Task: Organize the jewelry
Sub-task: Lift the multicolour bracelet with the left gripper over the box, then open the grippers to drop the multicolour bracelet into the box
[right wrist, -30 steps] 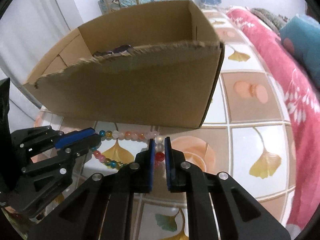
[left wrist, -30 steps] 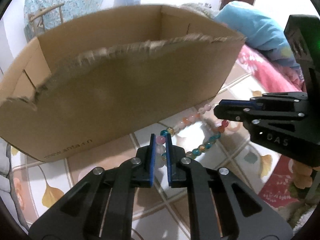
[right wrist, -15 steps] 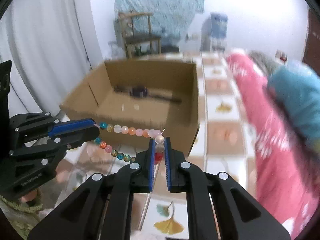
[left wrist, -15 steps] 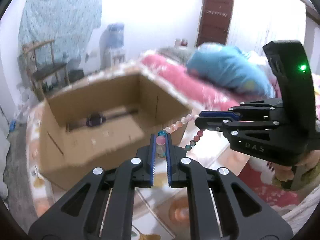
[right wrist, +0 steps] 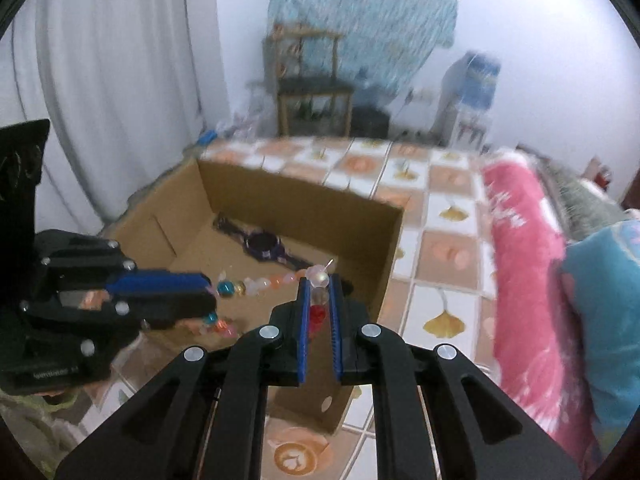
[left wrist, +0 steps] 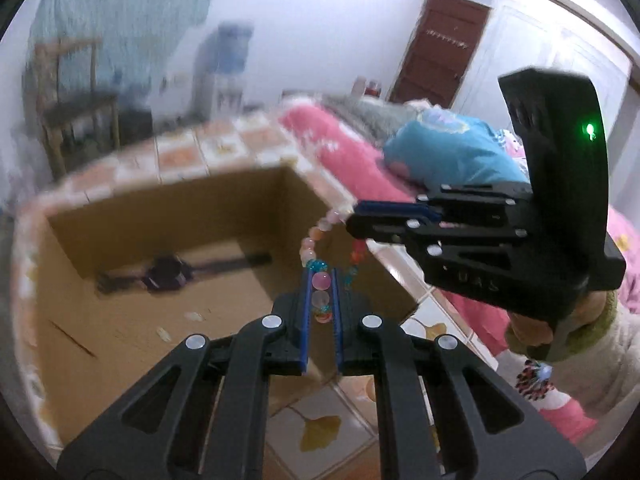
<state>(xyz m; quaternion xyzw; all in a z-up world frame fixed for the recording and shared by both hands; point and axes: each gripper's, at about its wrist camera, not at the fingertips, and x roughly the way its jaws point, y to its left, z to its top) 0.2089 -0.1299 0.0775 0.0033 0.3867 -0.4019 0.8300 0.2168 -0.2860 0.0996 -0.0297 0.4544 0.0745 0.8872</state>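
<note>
Bead bracelet (left wrist: 322, 280) is light, floppy and slippery. Both jaws are nearly closed, pinching beads at each end, above the cardboard box (right wrist: 296, 196).

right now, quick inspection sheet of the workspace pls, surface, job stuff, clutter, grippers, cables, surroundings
surface: tiled cloth with ginkgo-leaf and orange prints.
job's things: bead bracelet held in the air between both grippers, above the open cardboard box; a dark watch lies flat on the box floor.
clutter: small pale scraps on the box floor.
grippers: left gripper shut on the bracelet; right gripper shut on the bracelet.
cables: nothing seen.
surroundings: pink blanket, blue pillow, wooden chair, water dispenser, white curtain, brown door; the frames are motion-blurred.
</note>
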